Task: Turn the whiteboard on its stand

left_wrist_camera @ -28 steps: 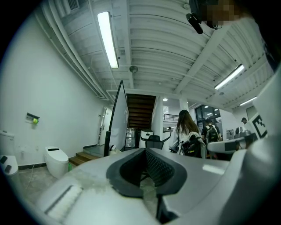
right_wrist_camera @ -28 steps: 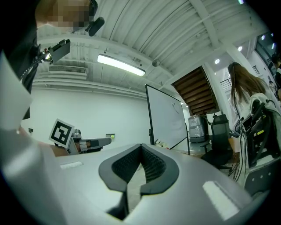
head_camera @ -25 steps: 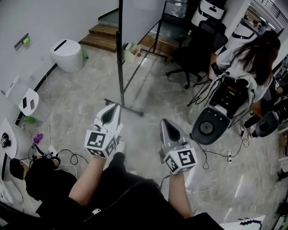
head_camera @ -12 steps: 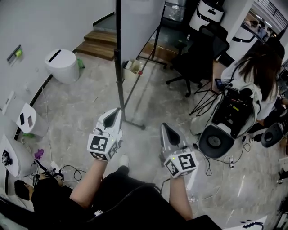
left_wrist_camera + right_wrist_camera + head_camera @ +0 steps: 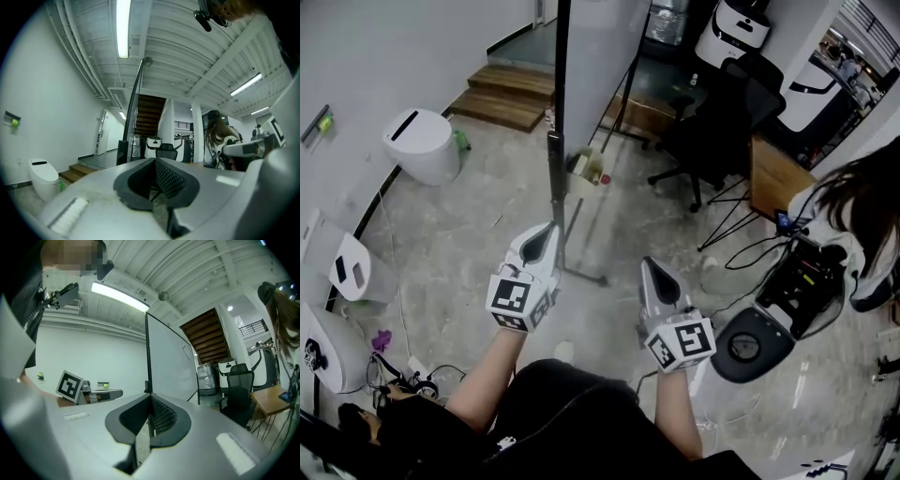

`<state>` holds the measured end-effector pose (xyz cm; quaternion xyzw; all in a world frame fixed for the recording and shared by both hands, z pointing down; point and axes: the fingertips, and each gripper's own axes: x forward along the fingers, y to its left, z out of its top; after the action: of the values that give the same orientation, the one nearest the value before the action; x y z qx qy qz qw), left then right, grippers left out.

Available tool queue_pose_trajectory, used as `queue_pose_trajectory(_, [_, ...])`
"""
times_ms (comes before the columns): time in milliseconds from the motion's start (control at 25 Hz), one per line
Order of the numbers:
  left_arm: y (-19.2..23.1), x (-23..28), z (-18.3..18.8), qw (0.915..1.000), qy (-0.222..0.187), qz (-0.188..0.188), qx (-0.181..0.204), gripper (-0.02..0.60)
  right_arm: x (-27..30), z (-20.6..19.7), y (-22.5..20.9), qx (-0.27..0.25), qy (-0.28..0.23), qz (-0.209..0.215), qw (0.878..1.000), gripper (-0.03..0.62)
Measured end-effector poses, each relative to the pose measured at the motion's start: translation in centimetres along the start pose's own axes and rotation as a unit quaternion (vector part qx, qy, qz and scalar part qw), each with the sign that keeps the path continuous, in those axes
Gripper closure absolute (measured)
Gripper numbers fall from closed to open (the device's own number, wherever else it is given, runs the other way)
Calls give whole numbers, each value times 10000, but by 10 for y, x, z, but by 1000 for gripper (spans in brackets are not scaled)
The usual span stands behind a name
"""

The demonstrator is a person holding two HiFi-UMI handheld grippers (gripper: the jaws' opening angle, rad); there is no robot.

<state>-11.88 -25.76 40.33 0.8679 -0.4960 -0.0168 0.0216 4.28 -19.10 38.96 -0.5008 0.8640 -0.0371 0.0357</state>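
Grey plastic jaws are seen pressed together on both tools, with nothing caught between them. The left gripper (image 5: 546, 232) and the right gripper (image 5: 649, 266) are held out side by side over the pale stone floor (image 5: 469, 234). The left one's tip is set just beside the dark upright of the stand (image 5: 556, 159) (contact cannot be made out). The whiteboard (image 5: 605, 37) is carried on that stand straight ahead, seen nearly edge-on from above, with the stand's foot bar resting on the floor. Farther off, a white bin (image 5: 420, 145), wooden steps (image 5: 511, 94) and a black office chair (image 5: 712, 112) are found.
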Motion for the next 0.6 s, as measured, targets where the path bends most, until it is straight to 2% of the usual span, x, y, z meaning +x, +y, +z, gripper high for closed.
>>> queue_pose_trajectory(240, [38,28,2,9999,1,-108,34,578,42,3,3,-93,-7,-45,9999,588])
queue_pose_trajectory(600, [57,43,-6,9998,86,-99,144,578,53,1,3,-36,11,-100,9999,588])
